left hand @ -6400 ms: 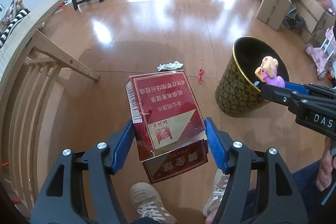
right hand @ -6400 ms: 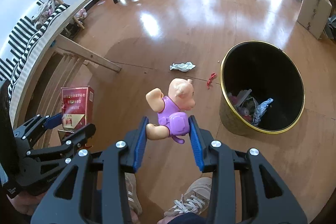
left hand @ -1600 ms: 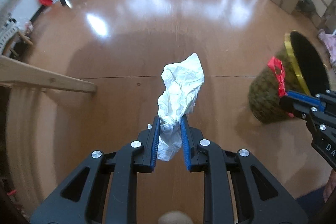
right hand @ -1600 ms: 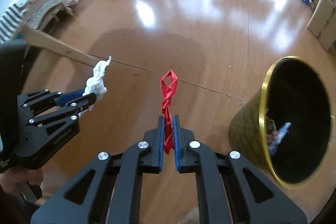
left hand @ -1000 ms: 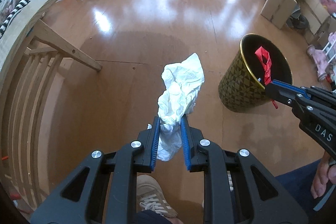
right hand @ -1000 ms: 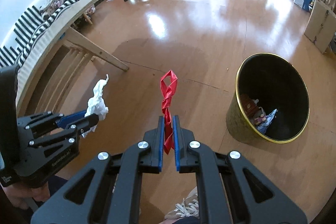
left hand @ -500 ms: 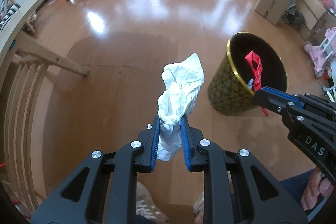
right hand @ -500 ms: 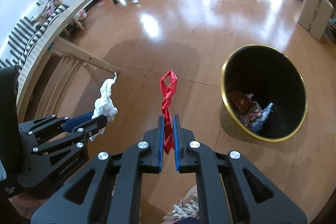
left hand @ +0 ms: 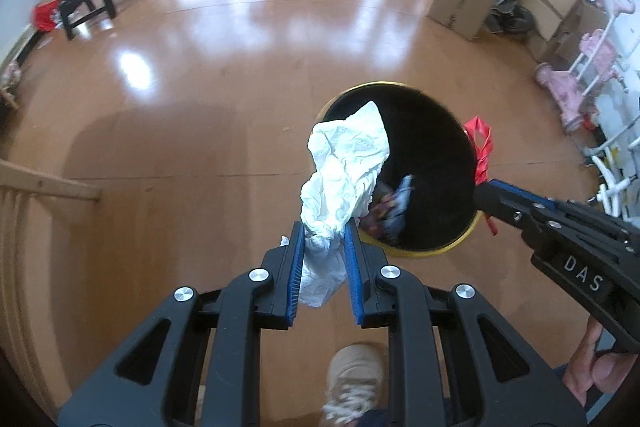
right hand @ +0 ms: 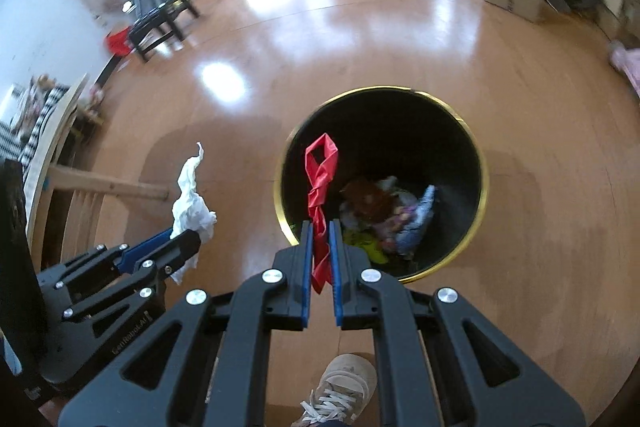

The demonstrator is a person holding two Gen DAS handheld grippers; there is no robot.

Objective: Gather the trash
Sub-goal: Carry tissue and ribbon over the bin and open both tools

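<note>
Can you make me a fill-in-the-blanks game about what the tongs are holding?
1. The left tongs pinch a crumpled ____ paper.
2. The right tongs pinch a twisted strip that is ____ in colour.
3. Both pieces are held near the black bin with a ____ rim.
4. Inside the bin, there is already some ____.

Missing words: white; red; gold; trash

Left gripper [left hand: 323, 227], right gripper [right hand: 319, 225]: jaws clamped.
</note>
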